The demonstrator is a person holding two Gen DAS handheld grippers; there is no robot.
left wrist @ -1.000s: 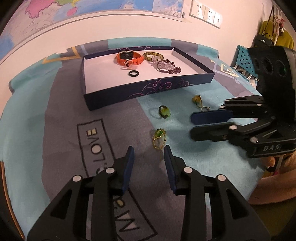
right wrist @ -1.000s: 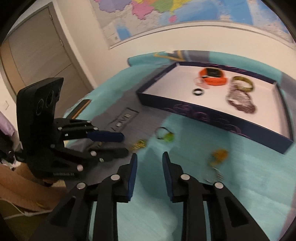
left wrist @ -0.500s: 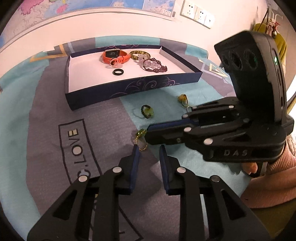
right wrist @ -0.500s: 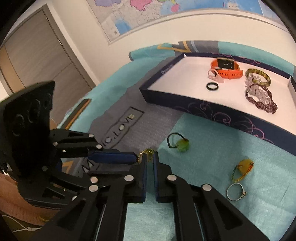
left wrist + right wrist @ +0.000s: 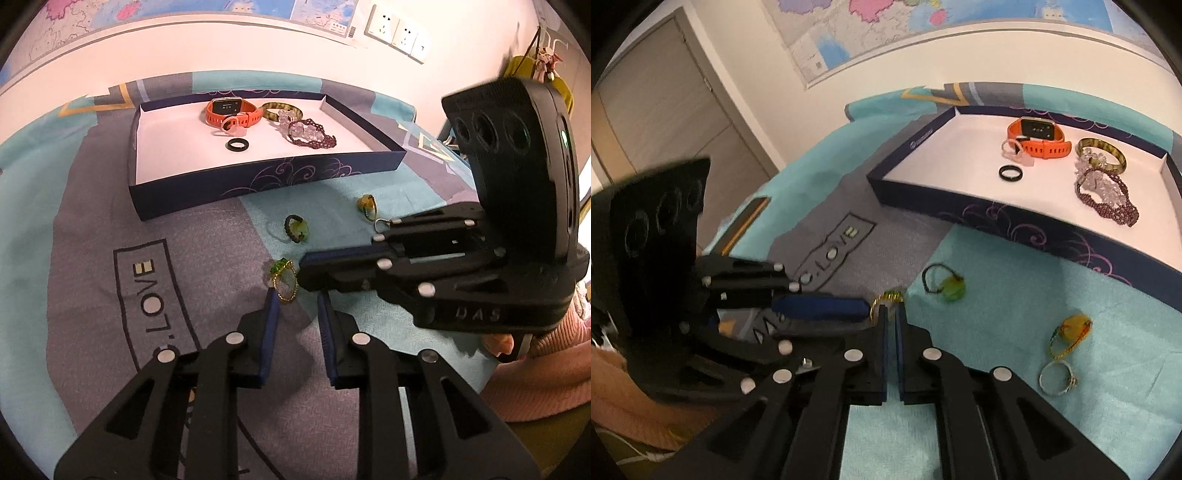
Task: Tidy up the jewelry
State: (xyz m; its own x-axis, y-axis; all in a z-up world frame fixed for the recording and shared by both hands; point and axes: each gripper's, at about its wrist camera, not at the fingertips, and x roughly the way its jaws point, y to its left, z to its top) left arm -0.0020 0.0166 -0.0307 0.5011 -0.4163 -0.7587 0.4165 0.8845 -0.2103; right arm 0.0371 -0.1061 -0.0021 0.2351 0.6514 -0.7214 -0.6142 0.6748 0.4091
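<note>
A gold ring with a green stone (image 5: 284, 282) lies on the grey and teal cloth (image 5: 92, 221). My right gripper (image 5: 300, 271) comes in from the right, and its tips pinch the ring's rim. In the right wrist view the ring (image 5: 888, 297) peeks out just past my right gripper (image 5: 892, 310), whose jaws stand nearly together. My left gripper (image 5: 298, 295) is narrowly open with nothing between its pads. Its left fingertip (image 5: 274, 297) sits at the ring's near edge. My left gripper (image 5: 857, 321) also shows at the left of the right wrist view.
A navy box (image 5: 258, 184) with a white floor holds an orange watch (image 5: 231, 110), a black ring (image 5: 236, 145) and beaded bracelets (image 5: 310, 133). A green bead ring (image 5: 297, 229), an amber ring (image 5: 365, 205) and a silver ring (image 5: 1056, 378) lie loose on the cloth.
My right gripper has swung in from the right to the gold ring and shut at it. My left gripper's jaws have narrowed and its tips have come up to the ring.
</note>
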